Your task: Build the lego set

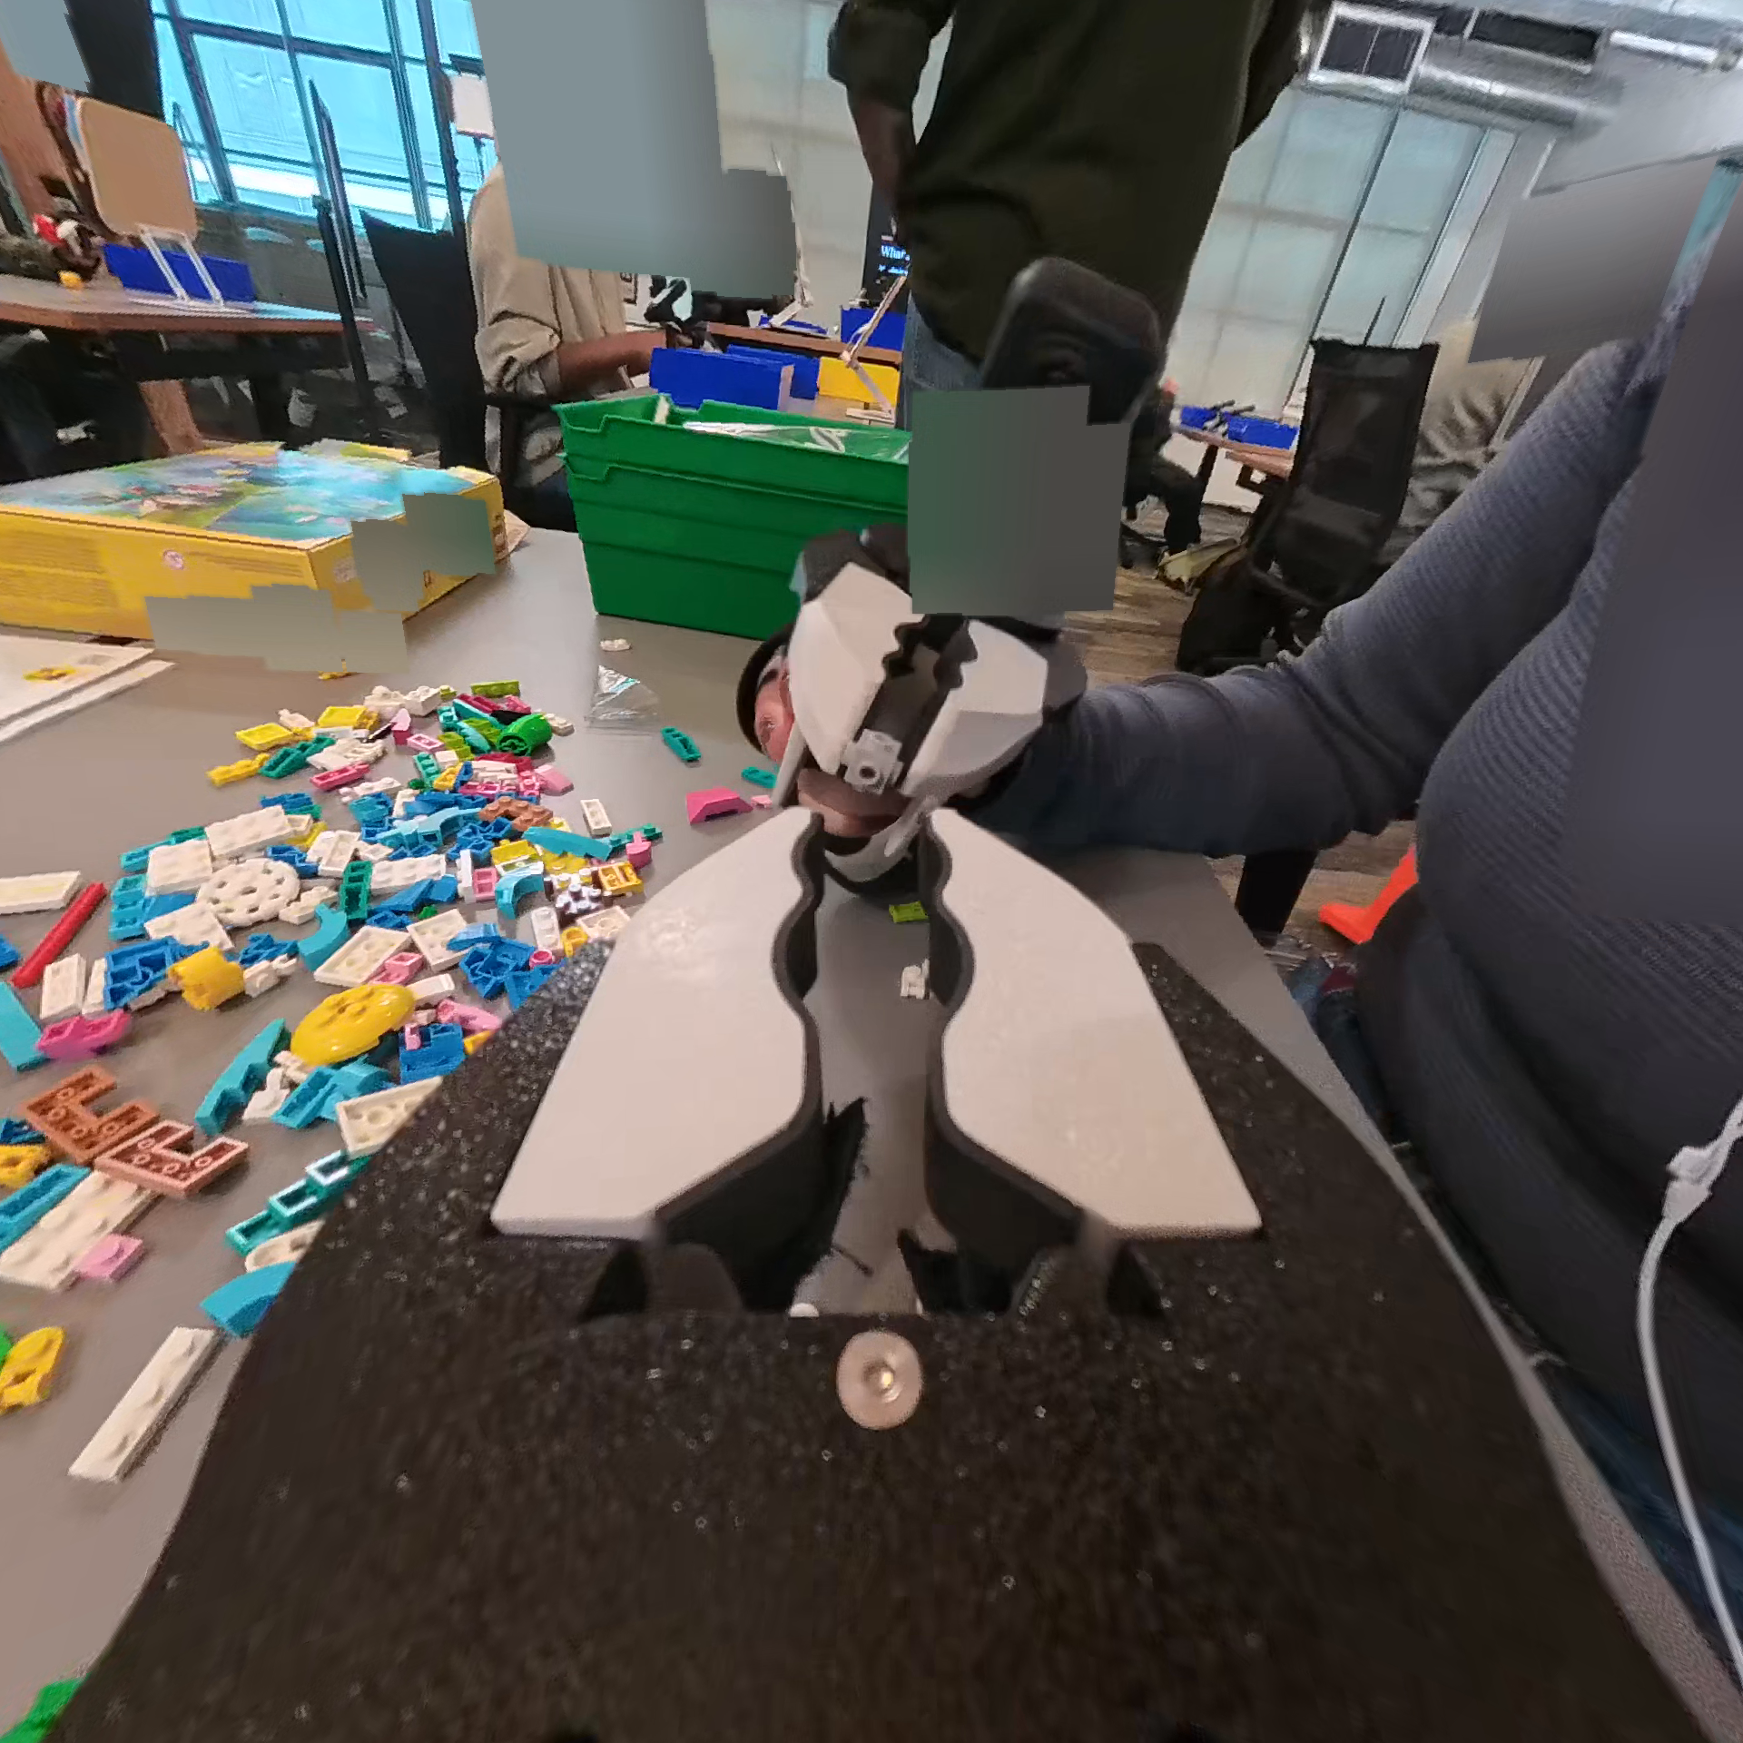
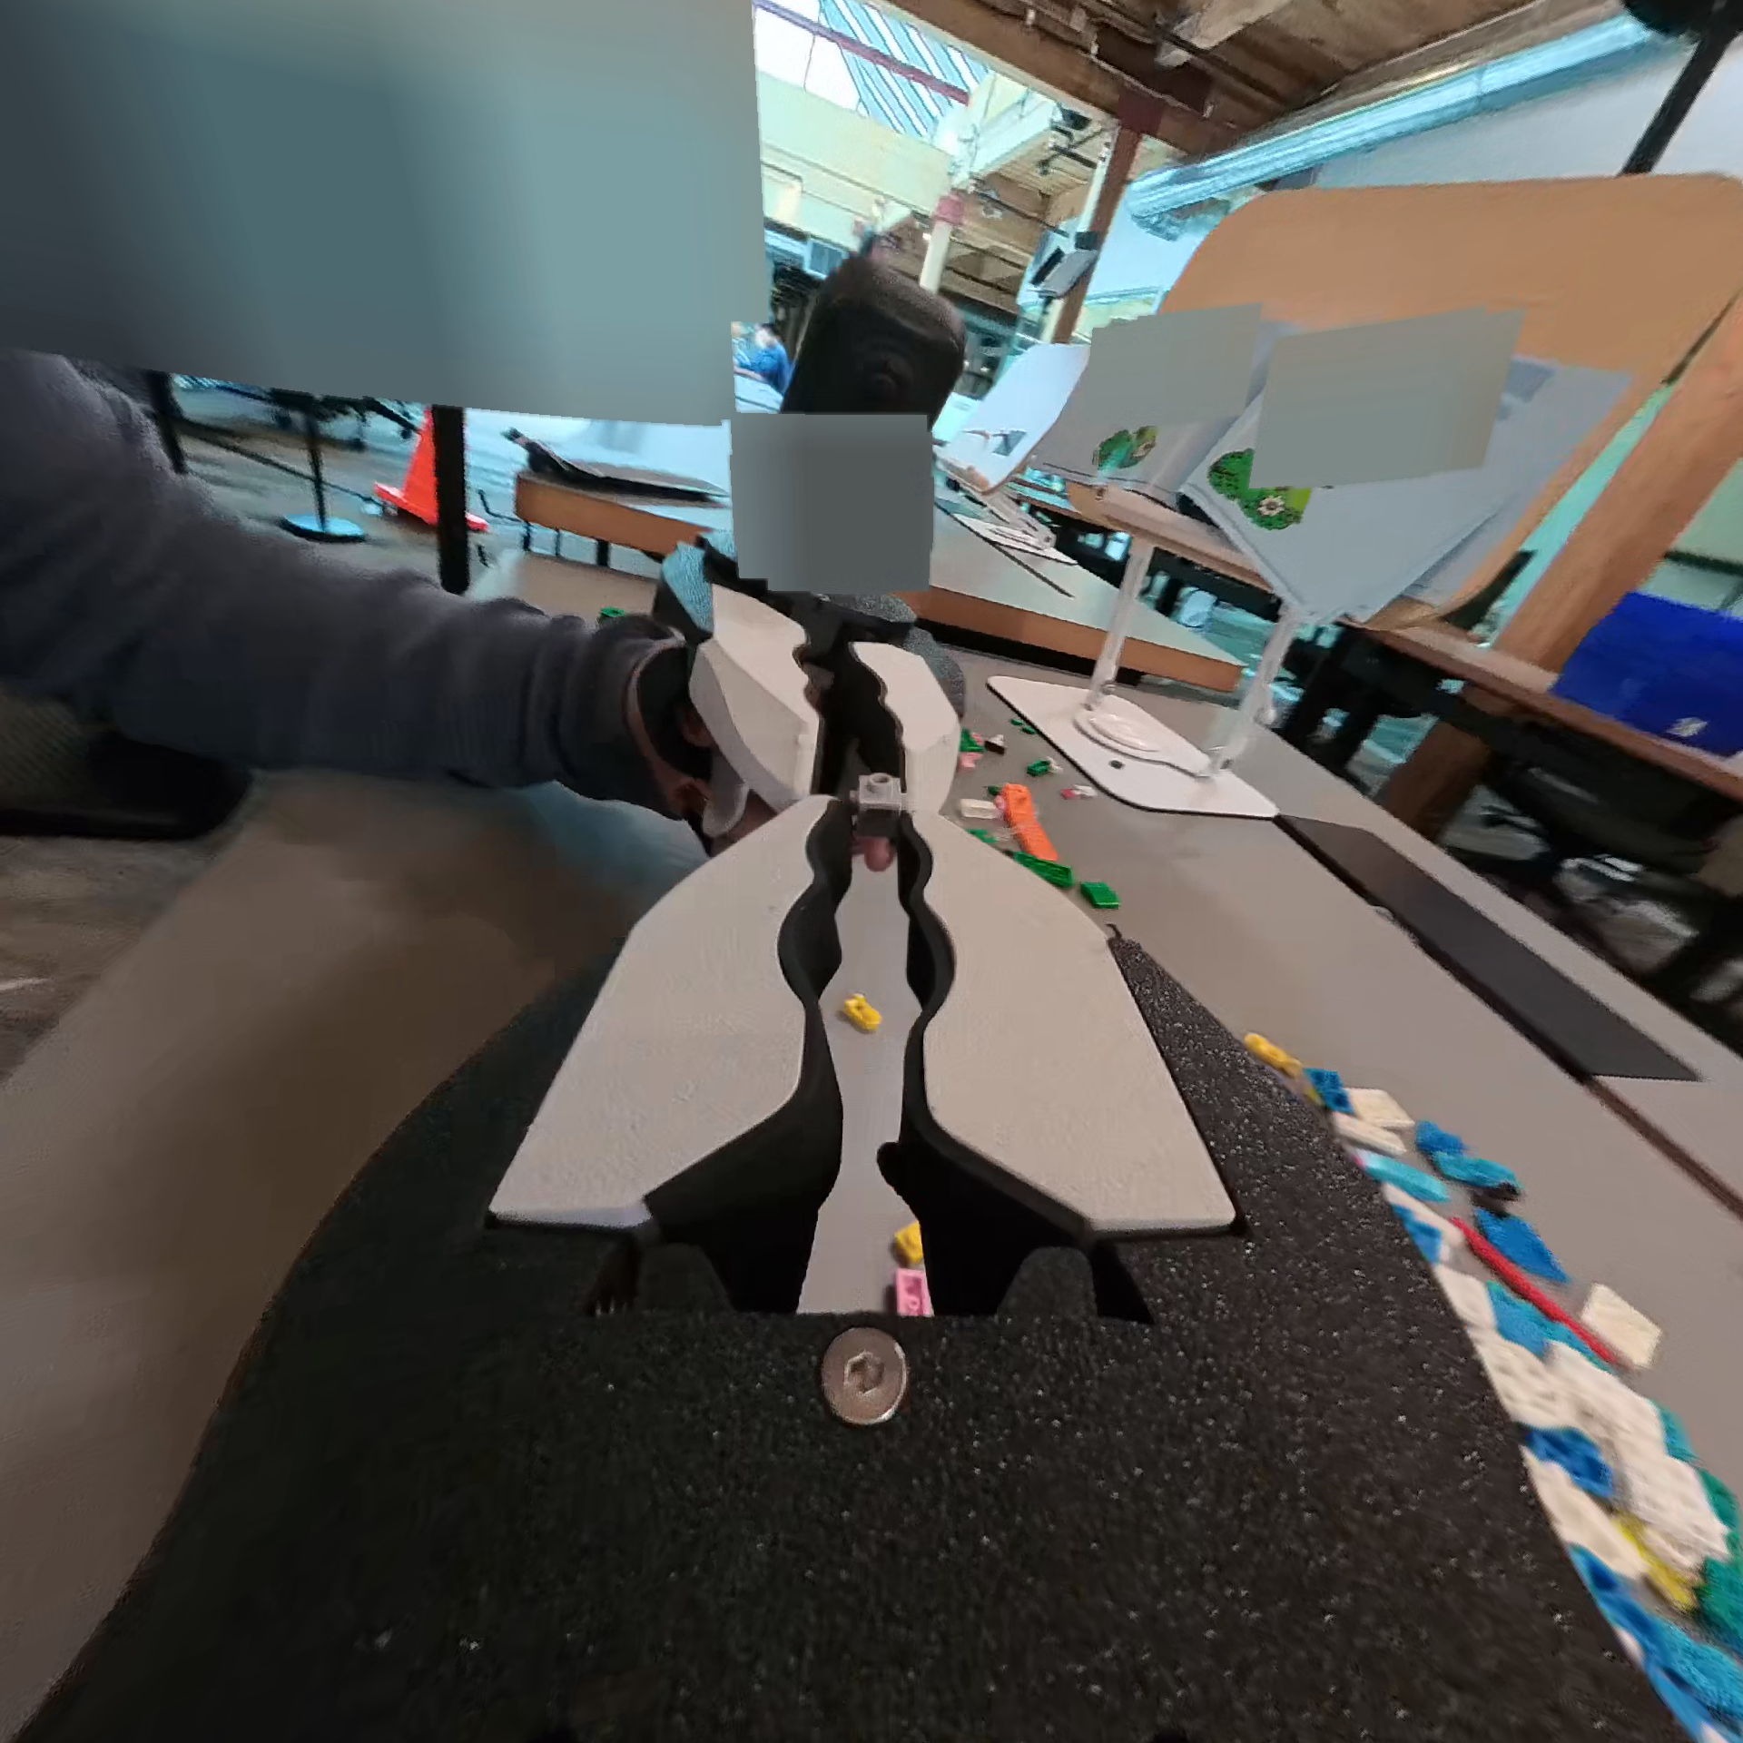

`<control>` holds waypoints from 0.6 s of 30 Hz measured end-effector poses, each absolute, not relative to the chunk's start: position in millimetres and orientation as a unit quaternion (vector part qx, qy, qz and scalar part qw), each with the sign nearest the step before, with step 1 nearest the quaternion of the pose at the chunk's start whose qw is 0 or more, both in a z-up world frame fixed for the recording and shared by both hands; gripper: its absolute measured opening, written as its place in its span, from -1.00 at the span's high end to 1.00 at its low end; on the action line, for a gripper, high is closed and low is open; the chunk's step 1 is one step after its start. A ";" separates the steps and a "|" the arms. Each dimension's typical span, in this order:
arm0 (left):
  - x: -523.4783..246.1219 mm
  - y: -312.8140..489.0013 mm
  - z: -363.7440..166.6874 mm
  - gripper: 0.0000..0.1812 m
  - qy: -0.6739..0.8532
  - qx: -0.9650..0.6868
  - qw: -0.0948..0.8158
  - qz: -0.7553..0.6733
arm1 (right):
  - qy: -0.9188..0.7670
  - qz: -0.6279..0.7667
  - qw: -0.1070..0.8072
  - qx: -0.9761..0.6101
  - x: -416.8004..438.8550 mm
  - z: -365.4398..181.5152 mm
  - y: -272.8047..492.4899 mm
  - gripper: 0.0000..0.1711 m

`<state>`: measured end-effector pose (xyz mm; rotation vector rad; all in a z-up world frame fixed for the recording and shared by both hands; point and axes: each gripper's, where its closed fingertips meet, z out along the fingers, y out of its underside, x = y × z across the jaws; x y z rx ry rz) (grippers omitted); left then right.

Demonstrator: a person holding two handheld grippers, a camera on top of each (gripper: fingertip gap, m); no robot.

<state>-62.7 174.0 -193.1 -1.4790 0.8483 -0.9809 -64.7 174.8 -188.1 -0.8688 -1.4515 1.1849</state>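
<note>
My right gripper (image 2: 863, 819) is shut on a small grey brick (image 2: 879, 795) with a stud on its side, held above the grey table (image 2: 1226, 943). The left wrist view shows the same brick (image 1: 872, 760) at the tip of the right gripper (image 1: 868, 783). My left gripper (image 1: 863, 835) is open and faces the right one tip to tip, its fingertips (image 1: 797, 825) just below the brick. I cannot tell whether they touch it. A large pile of loose coloured bricks (image 1: 330, 896) lies to the left of both grippers.
A yellow set box (image 1: 189, 538) and stacked green bins (image 1: 736, 509) stand at the table's far side. An instruction booklet on a clear stand (image 2: 1179, 755) is to the right, with an orange piece (image 2: 1023, 816) and green pieces near it. People sit and stand behind. Less than 4 cm separates the two grippers' tips.
</note>
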 end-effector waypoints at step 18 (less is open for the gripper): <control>-54.9 170.8 -208.3 0.75 0.397 -0.630 0.543 -0.388 | -0.660 0.488 0.429 -0.377 -63.8 -214.4 166.0 0.90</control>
